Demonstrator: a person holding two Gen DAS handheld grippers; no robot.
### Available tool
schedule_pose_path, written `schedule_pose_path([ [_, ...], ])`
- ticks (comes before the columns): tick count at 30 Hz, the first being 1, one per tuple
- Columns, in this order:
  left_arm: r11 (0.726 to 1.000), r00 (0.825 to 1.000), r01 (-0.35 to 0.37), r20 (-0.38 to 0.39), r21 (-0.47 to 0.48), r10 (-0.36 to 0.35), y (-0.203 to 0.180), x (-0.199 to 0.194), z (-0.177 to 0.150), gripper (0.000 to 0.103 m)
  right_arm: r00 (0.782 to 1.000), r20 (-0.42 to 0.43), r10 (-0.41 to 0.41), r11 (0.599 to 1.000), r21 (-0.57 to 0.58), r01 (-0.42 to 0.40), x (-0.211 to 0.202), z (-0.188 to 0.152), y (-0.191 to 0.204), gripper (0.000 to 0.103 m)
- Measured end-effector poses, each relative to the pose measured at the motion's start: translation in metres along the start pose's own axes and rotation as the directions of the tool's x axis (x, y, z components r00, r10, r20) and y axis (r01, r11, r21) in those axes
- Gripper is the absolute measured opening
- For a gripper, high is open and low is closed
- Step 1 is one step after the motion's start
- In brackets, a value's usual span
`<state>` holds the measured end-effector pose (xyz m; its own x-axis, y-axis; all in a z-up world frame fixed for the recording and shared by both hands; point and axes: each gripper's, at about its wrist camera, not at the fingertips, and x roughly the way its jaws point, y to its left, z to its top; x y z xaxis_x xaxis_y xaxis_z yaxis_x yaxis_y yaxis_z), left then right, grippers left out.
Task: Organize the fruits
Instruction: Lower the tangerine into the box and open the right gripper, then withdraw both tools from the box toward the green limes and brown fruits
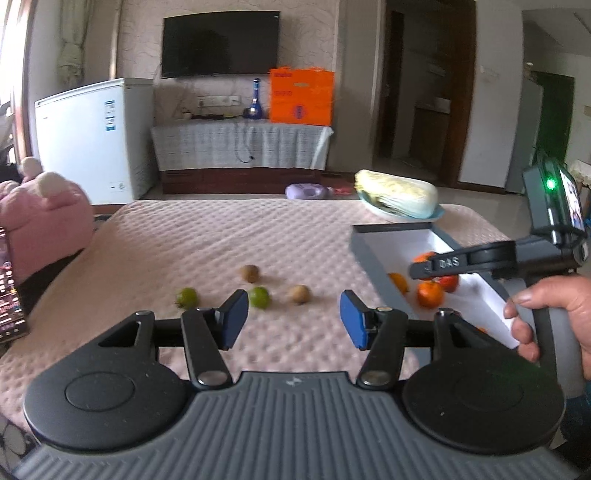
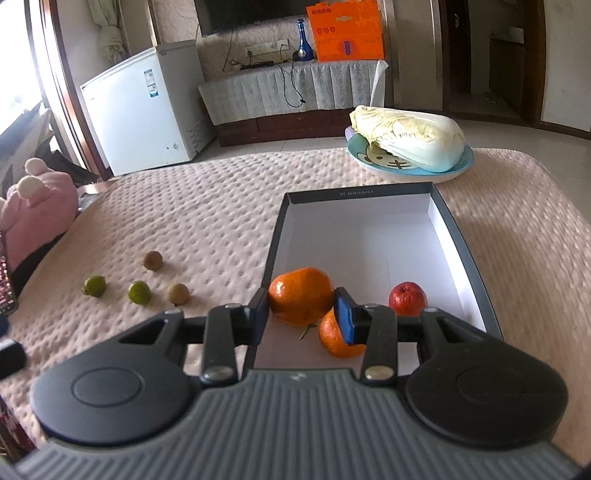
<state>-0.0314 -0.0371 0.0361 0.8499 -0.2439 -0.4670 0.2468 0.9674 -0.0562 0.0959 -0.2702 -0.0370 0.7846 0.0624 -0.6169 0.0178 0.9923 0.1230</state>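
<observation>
Your right gripper (image 2: 301, 317) clamps one mandarin (image 2: 300, 295) over the box (image 2: 458, 243), partly hiding a second mandarin (image 2: 334, 341); one red fruit (image 2: 407, 298) sits inside. Your left gripper (image 1: 293, 319) stands open, empty. On the bedspread (image 2: 221, 221): two limes (image 2: 139, 292), two brown fruits (image 2: 153, 260).

Fruit in and beside your box (image 2: 458, 236)

Inside: 2 oranges (image 2: 301, 295), 1 red fruit (image 2: 407, 298). Left of it: 2 green fruits (image 2: 139, 292), 2 brown ones (image 2: 178, 294).

"DAS" stands in pale letters on the black finger arm of the right gripper (image 1: 430, 271), seen from the left wrist. A small printed line beginning "DY" runs along the far inner rim of the box (image 2: 356, 193); its digits are too fine to read. The print on the orange bag (image 2: 347, 29) and the freezer's labels (image 2: 150, 84) is illegible.
</observation>
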Motion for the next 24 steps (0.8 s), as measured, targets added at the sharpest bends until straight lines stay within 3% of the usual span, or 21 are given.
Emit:
schedule_pose_path([
  [10,0.997,0.997,-0.075,0.012,-0.025,0.076,0.043,-0.007,-0.002,0.065,0.999,-0.007,-0.043,0.999,0.009,0.043,0.012,0.001,0.003,0.042],
  [24,0.984,0.99,-0.137,0.006,-0.113,0.138,0.09,-0.008,0.0,0.068,0.991,0.124,-0.052,0.999,0.014,0.051,-0.008,0.005,0.016,0.045],
])
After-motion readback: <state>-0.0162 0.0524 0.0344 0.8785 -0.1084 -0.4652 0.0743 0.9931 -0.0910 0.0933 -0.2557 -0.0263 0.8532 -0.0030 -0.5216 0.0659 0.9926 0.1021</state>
